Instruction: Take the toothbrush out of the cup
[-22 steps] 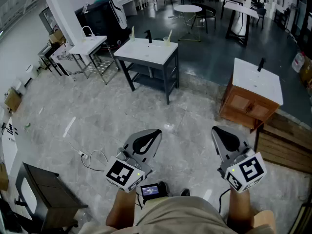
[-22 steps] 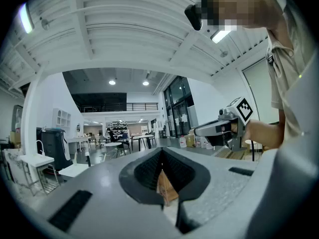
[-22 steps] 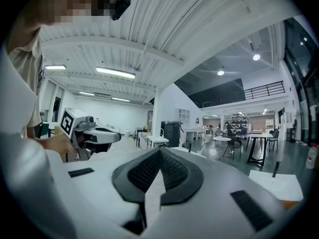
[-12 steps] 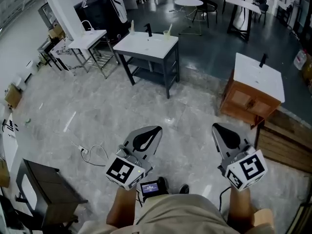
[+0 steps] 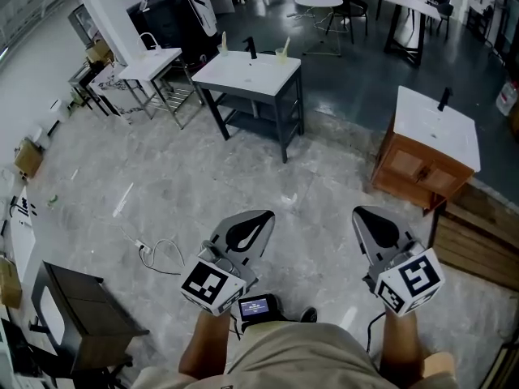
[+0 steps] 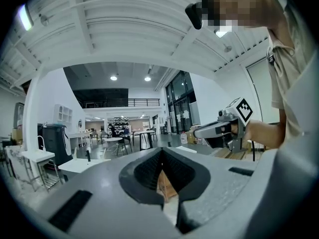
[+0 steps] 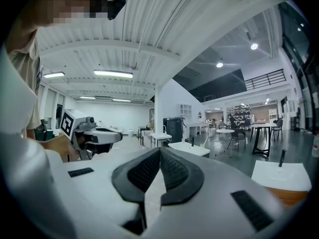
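Far ahead stands a white-topped table (image 5: 251, 75) on a dark frame, with a black tap (image 5: 252, 49). A pale cup with a toothbrush (image 5: 281, 53) sits at its back right corner, and a second small cup (image 5: 224, 45) at its back left. Both grippers are held level at waist height over the bare floor, well short of that table. The left gripper (image 5: 261, 217) (image 6: 160, 151) is shut with nothing between its jaws. The right gripper (image 5: 359, 214) (image 7: 159, 151) is also shut and empty. Each shows in the other's gripper view, the right gripper (image 6: 199, 131) and the left gripper (image 7: 117, 136).
A wooden cabinet with a white top (image 5: 434, 148) stands at the right, with wooden pallets (image 5: 478, 245) beside it. A small white sink stand (image 5: 146, 65) is at the back left and a dark cabinet (image 5: 81, 314) at the lower left. A cable and power strip (image 5: 154, 258) lie on the floor.
The head view has drifted a little, so tables and floor sit slightly further right in the picture. Both grippers keep their pose and stay shut.
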`<state>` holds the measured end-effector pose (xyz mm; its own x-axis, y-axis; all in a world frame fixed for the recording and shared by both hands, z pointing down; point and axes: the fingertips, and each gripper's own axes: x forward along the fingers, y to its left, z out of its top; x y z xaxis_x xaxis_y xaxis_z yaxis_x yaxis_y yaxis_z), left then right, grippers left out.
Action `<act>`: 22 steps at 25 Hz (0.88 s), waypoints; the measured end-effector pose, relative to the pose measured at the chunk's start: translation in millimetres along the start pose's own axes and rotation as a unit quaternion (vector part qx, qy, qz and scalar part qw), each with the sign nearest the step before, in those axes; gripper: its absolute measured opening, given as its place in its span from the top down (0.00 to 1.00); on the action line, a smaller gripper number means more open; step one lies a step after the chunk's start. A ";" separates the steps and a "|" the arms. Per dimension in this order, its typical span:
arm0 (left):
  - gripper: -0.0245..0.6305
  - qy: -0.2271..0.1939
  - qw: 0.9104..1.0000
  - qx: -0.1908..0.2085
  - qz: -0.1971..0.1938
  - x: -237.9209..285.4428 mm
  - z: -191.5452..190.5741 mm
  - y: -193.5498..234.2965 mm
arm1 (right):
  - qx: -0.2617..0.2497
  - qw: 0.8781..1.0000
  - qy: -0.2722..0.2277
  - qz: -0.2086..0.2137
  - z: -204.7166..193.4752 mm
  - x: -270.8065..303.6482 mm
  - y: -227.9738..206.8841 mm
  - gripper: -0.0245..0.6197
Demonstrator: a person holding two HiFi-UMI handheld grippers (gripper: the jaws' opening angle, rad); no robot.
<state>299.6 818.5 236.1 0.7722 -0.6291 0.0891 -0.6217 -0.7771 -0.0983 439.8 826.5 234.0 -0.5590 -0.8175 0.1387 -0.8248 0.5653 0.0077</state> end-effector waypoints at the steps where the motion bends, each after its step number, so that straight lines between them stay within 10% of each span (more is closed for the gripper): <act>1: 0.95 0.002 1.000 0.001 0.000 2.2 -0.7 1.0 | 0.003 1.000 0.000 -0.002 -1.6 1.9 -3.5 0.95; 13: 0.95 0.003 1.000 0.000 0.009 6.3 -22.9 96.0 | 0.005 1.000 0.008 -0.018 -8.6 98.3 -18.9 0.95; 22: 0.95 0.000 1.000 -0.012 0.015 -44.1 -56.1 307.0 | 0.009 0.999 0.021 -0.045 6.2 293.6 26.1 0.95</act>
<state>67.3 606.5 257.6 0.7537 -0.6515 0.0867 -0.6470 -0.7586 -0.0767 253.7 600.6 268.8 -0.4786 -0.8595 0.1794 -0.8733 0.4872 0.0045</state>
